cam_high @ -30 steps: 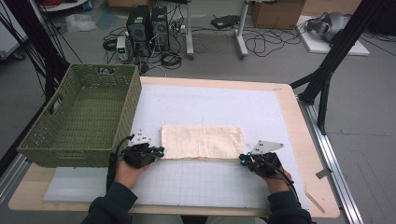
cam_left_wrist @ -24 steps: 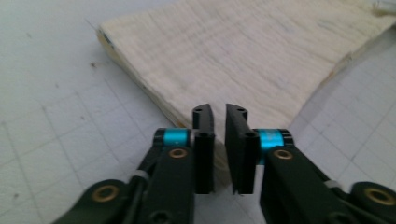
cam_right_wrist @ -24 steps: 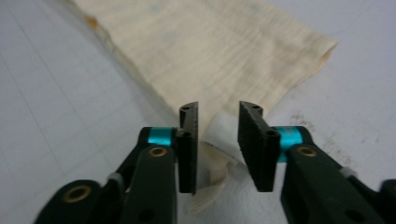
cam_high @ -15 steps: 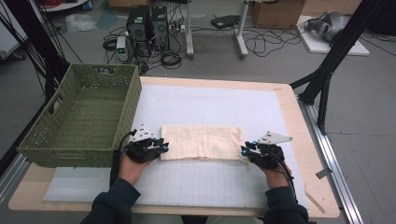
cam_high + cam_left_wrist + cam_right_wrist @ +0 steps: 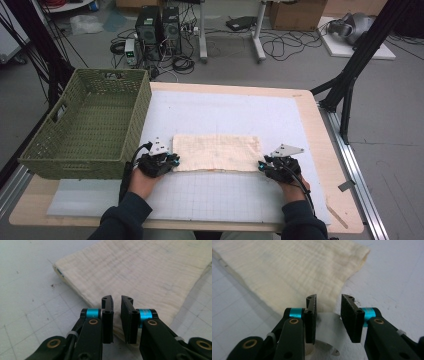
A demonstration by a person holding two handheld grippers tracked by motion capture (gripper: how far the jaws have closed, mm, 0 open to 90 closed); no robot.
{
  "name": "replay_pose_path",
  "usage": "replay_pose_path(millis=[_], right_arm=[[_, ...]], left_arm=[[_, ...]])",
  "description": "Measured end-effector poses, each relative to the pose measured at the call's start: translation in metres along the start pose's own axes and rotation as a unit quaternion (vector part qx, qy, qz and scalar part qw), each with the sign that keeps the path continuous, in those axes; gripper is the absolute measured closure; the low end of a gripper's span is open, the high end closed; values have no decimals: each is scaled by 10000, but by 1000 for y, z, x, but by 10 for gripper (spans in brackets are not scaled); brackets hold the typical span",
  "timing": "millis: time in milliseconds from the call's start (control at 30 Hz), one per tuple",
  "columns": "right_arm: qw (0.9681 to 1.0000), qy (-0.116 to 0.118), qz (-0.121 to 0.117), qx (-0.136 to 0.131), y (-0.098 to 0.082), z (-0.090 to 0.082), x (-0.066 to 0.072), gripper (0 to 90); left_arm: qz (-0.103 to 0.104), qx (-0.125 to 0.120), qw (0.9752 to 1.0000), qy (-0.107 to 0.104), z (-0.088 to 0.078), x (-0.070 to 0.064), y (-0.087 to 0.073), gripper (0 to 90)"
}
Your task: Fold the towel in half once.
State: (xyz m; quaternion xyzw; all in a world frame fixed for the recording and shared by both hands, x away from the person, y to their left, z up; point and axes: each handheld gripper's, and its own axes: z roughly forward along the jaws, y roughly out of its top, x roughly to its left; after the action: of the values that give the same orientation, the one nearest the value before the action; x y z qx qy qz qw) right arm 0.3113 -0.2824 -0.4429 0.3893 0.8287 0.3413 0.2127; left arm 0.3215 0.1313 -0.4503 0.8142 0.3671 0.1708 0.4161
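The left gripper [image 5: 117, 305] just narrowed over the cream cloth [image 5: 216, 152] near the frame's middle; the right gripper [image 5: 328, 305] opened, holding nothing, probably after folding.

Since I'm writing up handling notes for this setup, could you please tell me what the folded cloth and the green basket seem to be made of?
The folded cloth looks like soft cream cotton gauze or muslin: matte, with fine crinkled ridges across its weave, plain in the left gripper view. The green basket appears woven from olive strands with open gaps; whether plastic or dyed wicker I cannot tell, though its even colour hints at plastic.

Tool [image 5: 328, 311] open over cloth [image 5: 287, 270] corner
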Motion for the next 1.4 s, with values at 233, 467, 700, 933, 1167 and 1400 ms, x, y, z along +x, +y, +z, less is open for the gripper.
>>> replay_pose_path(millis=[233,467,700,933,1167,1400], right_arm=[[9981,80,318,-516,-4,-21,-9,579],[9949,-157,331,-937,-1,-43,-13,398],[9941,-253,279,-1019,2,-48,-11,211],[9934,-236,366,-1062,-1,-49,-17,119],[9931,-248,477,-1042,-1,-48,-21,112],[9931,-262,464,-1045,0,-49,-19,112]], left_arm=[[-242,-219,9995,1,-5,4,1,731],[-675,-1277,9894,-172,-21,9,8,519],[-835,-1785,9804,-66,-31,13,14,247],[-644,-1841,9806,-175,-33,8,18,189],[-645,-1816,9812,-135,-35,11,18,189],[-642,-1808,9814,-76,-36,11,17,191]])
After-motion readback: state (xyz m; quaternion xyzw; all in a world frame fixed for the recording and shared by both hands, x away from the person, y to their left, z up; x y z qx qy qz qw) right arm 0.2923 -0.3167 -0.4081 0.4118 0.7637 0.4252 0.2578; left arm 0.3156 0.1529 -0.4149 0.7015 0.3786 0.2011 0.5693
